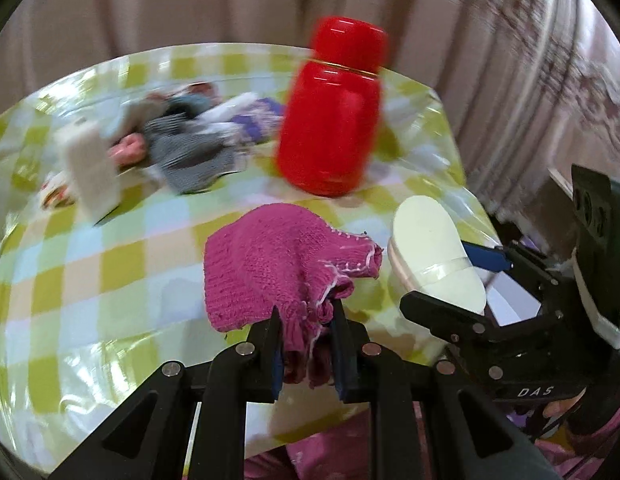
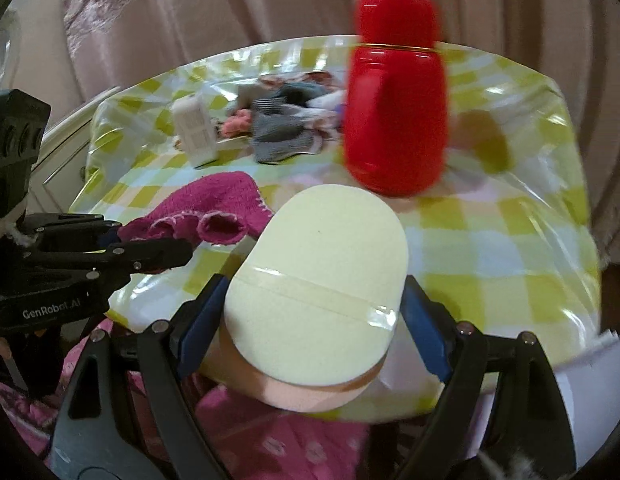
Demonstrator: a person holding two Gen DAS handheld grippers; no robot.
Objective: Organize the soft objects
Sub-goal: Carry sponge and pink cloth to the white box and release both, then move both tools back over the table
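While we carry both pieces above the checked tablecloth, our left gripper is clenched on the bunched cuff of the pink knitted sock, whose body hangs forward off the fingers, clear of the table. Our right gripper stands wide with its blue pads pressed on the sides of the taped stack of sponges, cream on top and peach beneath, held over the near table edge. We judge the sock the likelier trouble: only a fold of loose knit is pinched, so a quick swing could let it slide out, or its hanging end could drag across the cloth. The sponges give under pressure, and a squeeze that eases could let the stack tip out over the edge onto the lap below. The red flask stands upright just beyond both loads, so a careless sweep toward the pile of socks and the white sponge block behind it might topple it.
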